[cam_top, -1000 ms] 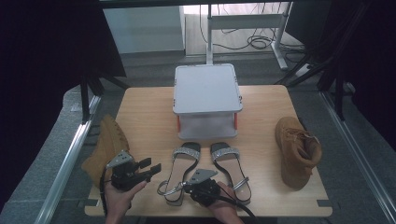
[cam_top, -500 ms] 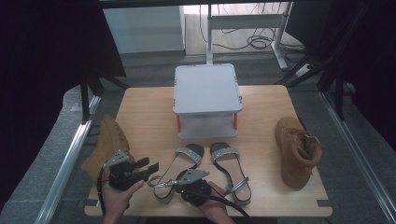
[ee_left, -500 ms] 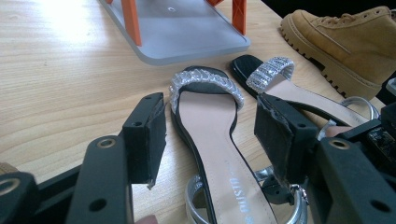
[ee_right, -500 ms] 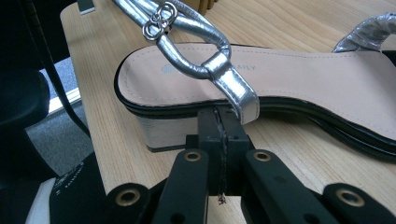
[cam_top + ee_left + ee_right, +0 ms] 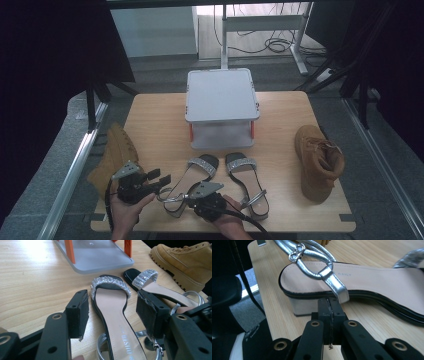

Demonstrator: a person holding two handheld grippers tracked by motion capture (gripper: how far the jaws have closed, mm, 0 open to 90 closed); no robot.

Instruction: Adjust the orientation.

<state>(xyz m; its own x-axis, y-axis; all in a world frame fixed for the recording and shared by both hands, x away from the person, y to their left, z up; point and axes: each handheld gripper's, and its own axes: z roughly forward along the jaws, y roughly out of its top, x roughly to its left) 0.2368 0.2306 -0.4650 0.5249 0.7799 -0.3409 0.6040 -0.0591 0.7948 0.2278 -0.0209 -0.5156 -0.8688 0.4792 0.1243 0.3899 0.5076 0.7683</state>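
Presently the left sandal (image 5: 112, 315) is seen between the parted jaws of the left gripper (image 5: 112, 312), untouched, long axis running toward the grey box (image 5: 221, 107); the right gripper (image 5: 329, 307), pressed together, sits at its heel.

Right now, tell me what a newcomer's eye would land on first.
Two glittery-strapped sandals lie near the table's front edge, the left sandal between the two claws. The left claw gapes open around its sole. A grey lidded box sits behind the pair, with a tan boot on the right.

High view: above, looking down | claw views: low, close — all share left sandal (image 5: 192, 182)
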